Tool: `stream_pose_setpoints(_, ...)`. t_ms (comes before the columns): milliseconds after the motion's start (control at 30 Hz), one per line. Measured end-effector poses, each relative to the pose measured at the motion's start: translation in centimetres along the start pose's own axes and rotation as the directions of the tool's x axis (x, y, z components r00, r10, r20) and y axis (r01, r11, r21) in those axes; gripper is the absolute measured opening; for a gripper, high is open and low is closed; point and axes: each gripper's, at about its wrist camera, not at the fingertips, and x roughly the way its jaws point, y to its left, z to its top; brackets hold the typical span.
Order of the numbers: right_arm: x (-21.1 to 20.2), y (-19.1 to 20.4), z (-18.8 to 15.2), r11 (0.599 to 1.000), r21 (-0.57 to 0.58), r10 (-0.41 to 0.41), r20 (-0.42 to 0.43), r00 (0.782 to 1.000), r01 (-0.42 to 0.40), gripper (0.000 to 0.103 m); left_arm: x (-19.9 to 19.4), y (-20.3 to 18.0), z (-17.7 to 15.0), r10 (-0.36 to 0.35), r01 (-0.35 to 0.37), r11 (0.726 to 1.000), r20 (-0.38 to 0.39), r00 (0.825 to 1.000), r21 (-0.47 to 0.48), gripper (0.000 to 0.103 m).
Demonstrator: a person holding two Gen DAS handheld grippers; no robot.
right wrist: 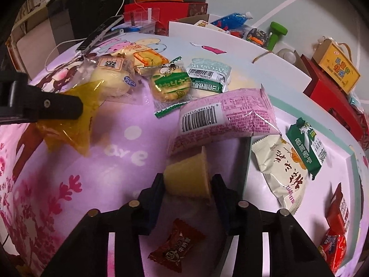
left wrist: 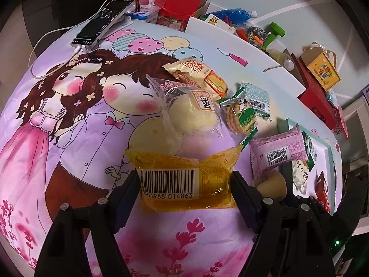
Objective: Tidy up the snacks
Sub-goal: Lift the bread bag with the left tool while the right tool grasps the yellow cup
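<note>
While clamped by both fingers of the left gripper [left wrist: 185,182], yellow snack packet [left wrist: 184,180] with barcode facing up, held just above the cartoon-printed cloth [left wrist: 69,115] covering the surface; seen from the right wrist view, same packet [right wrist: 69,124] hanging amber and translucent from the black finger at far left. Right gripper [right wrist: 188,182] closed on a small pale-yellow jelly cup [right wrist: 188,177], both pads against its sides, cup tipped on its side on the cloth. Pink packet [right wrist: 221,120] lying directly beyond the cup, its lower edge overlapping the cup's far end and its right end resting on the rim of the white tray [right wrist: 248,161]. Inside the tray: cream packet [right wrist: 281,170], green packet [right wrist: 304,147] partly over it, red sweets [right wrist: 334,235] toward the near corner. Dark red wrapped candy [right wrist: 177,247] lying between the right gripper's arms, nearer the camera than the cup. Further back on the cloth, crowded together: clear bag of pale buns [right wrist: 110,78], orange-and-yellow wafer packet [right wrist: 150,58], round biscuits in green wrapper [right wrist: 169,85], pale green packet [right wrist: 207,76]. Beyond the surface edge: phone [left wrist: 101,23] on a stand with white cable, red boxes [right wrist: 161,9], green dumbbell [right wrist: 276,32], yellow box [right wrist: 336,69]
</note>
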Motion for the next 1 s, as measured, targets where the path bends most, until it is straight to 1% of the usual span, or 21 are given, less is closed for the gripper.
stream_pose_setpoints(200,-1.7,0.0,0.1,0.999,0.027,0.023,0.040,0.999,-0.024,0.040,-0.3,-0.2,0.0,-0.001,0.001,1.000,0.011,1.000,0.010,0.079)
stream_pose_setpoints(267,-2.1,-0.1,0.1,0.999,0.032,0.033,0.045,0.998,-0.035,0.040,-0.6,-0.3,-0.1,-0.001,0.000,1.000,0.018,1.000,0.016,0.079)
stream_pose_setpoints(433,-1.9,-0.1,-0.1,0.999,0.042,0.031,0.032,0.999,-0.033,0.040,-0.6,-0.6,-0.1,0.005,-0.005,1.000,0.019,1.000,0.026,0.079)
stream_pose_setpoints(533,-2.8,-0.2,0.0,0.998,0.054,0.038,0.057,0.998,-0.041,0.040,-0.9,-0.7,0.0,0.005,-0.006,1.000,0.028,1.000,0.028,0.079)
stream_pose_setpoints(633,-3.9,-0.4,0.1,0.998,0.061,0.029,0.083,0.996,-0.034,0.040,-1.1,-1.0,0.1,0.004,-0.005,0.999,0.035,0.999,0.035,0.079)
stream_pose_setpoints(800,-5.9,-1.0,0.1,0.995,0.091,0.018,0.128,0.992,-0.029,0.040,-2.1,-1.8,0.1,-0.004,0.000,0.998,0.070,0.998,0.056,0.079)
stream_pose_setpoints(1000,-7.3,-2.5,-0.1,0.990,0.139,0.000,0.154,0.988,-0.022,0.040,-3.4,-3.7,0.0,-0.028,0.015,0.994,0.124,0.992,0.104,0.079)
